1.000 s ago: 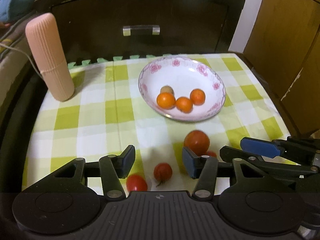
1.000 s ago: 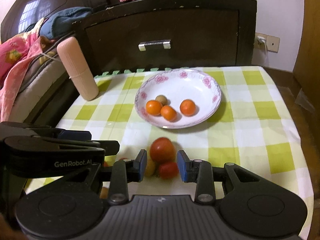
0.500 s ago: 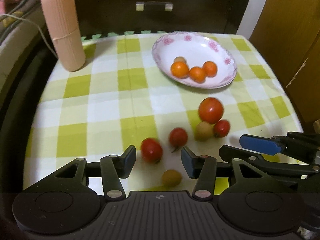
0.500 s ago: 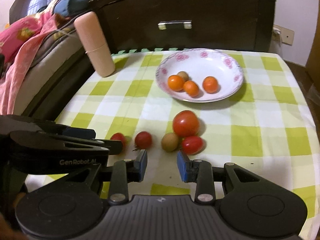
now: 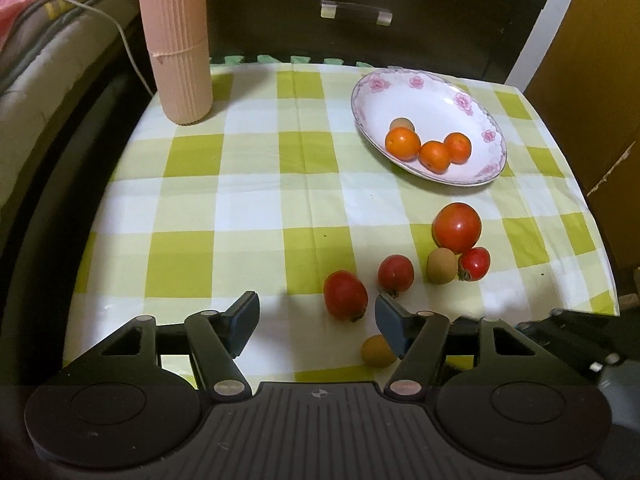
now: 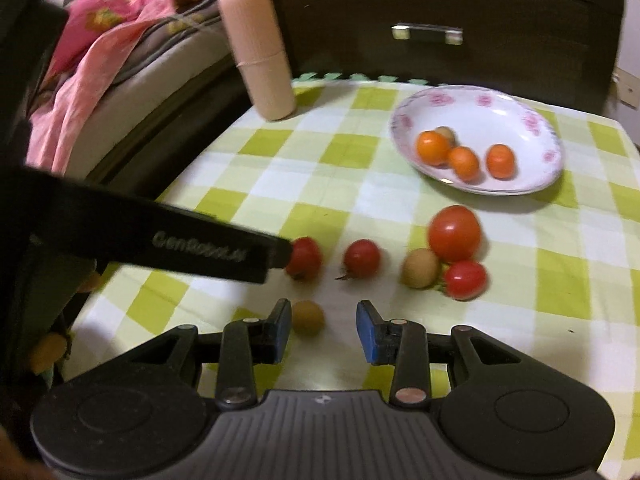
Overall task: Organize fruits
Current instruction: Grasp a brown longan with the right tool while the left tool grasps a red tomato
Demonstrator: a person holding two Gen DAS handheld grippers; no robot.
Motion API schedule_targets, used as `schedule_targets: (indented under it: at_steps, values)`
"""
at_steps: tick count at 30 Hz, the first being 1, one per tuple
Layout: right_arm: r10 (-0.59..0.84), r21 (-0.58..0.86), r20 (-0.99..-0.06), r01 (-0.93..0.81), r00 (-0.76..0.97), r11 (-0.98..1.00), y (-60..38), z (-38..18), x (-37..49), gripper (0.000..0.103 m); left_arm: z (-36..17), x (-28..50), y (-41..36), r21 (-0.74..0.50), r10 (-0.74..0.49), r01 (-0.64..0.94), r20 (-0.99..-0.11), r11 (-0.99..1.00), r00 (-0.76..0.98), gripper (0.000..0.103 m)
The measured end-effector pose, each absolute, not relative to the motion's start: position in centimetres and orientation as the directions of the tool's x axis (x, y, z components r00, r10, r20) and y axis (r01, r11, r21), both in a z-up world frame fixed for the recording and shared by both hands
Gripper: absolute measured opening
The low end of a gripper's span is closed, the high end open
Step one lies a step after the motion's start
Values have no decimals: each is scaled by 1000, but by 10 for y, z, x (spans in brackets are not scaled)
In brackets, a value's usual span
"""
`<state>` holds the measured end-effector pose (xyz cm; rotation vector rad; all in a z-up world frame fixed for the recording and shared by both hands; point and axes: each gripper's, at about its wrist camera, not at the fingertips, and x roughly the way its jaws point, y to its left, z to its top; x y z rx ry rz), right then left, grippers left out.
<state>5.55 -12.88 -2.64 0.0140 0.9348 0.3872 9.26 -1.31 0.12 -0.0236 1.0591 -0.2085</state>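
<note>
Six loose fruits, red tomatoes and tan longans, lie near the counter's front edge. Both grippers, left and right, have pulled back with fingers open and empty. The white floral bowl sits toward the back right; open checked cloth lies left.

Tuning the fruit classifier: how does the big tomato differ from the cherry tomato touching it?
The big tomato is clearly larger, rounder and more orange-red; the cherry tomato is smaller, deeper red, and lies nearer the camera. Both are glossy and rest on the checked tablecloth, outside the plate.
</note>
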Motion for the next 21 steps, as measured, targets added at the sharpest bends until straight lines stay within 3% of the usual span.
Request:
schedule_targets:
  at_steps: [10, 14, 21]
  values:
    - [308, 122, -812, -372, 495, 920, -106, -54, 65, 35, -2, 97, -8, -134, -183, 136, -865, 982, 467, 72]
    - [294, 107, -815, -370, 499, 923, -105, -56, 67, 26, -4, 98, -9, -135, -184, 139, -869, 981, 460, 72]
    - [292, 107, -817, -366, 497, 924, -109, -52, 63, 25, -8, 99, -9, -139, -185, 133, -871, 981, 455, 72]
